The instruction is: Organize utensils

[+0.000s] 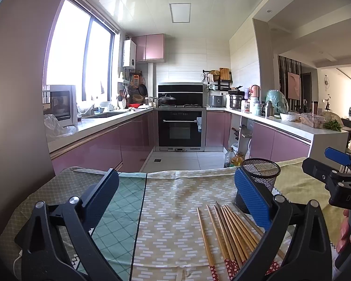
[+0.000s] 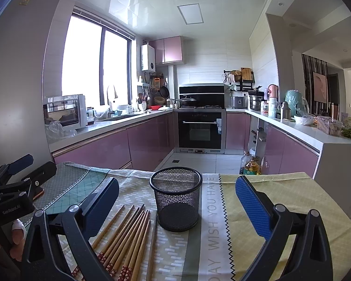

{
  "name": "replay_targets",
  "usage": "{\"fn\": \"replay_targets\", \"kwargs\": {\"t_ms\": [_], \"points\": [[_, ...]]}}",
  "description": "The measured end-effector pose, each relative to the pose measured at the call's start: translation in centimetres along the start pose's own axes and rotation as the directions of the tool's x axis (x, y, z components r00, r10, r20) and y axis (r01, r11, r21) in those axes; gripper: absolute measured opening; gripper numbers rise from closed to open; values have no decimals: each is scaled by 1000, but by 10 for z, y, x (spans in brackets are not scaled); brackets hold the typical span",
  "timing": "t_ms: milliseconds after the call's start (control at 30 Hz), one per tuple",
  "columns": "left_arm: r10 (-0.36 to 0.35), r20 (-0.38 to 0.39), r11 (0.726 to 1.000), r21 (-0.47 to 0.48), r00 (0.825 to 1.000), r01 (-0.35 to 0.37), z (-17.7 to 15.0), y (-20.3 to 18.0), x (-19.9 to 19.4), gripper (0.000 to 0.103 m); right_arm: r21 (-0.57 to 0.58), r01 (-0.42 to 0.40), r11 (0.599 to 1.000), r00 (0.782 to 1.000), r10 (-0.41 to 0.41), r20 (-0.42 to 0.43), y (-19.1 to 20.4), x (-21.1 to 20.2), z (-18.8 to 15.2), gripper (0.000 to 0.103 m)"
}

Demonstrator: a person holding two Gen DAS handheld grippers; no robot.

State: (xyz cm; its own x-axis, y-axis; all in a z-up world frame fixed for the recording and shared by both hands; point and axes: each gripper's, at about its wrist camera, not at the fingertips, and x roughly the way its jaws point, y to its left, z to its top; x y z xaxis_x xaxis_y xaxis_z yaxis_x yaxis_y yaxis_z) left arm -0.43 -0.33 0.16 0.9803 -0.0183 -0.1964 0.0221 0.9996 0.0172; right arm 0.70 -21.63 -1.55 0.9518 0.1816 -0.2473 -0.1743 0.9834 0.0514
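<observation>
Left wrist view: my left gripper [image 1: 175, 199] hangs with jaws spread wide and nothing between them; the wooden chopsticks [image 1: 227, 231] lie flat on the patterned tablecloth [image 1: 170, 210], just inside my right-hand finger — bundled side by side, probably so I can take several at once; their long axis runs away from me, red-patterned ends nearest me, tips toward the black mesh cup [image 1: 262, 175].

Right wrist view: my right gripper [image 2: 176, 201] is wide open too, empty; the mesh cup [image 2: 176, 199] stands upright between its fingers, mouth up — ready for the sticks; the chopsticks [image 2: 126, 236] fan just left of it, tips toward the kitchen.
</observation>
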Motion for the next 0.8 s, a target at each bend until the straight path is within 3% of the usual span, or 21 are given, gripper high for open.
{"fn": "replay_targets", "kwargs": {"t_ms": [800], "points": [[-7, 13, 1000, -2, 1000, 7, -1, -3, 2, 97, 4, 1, 1000, 1000, -1, 2, 2, 2, 0, 96]]}}
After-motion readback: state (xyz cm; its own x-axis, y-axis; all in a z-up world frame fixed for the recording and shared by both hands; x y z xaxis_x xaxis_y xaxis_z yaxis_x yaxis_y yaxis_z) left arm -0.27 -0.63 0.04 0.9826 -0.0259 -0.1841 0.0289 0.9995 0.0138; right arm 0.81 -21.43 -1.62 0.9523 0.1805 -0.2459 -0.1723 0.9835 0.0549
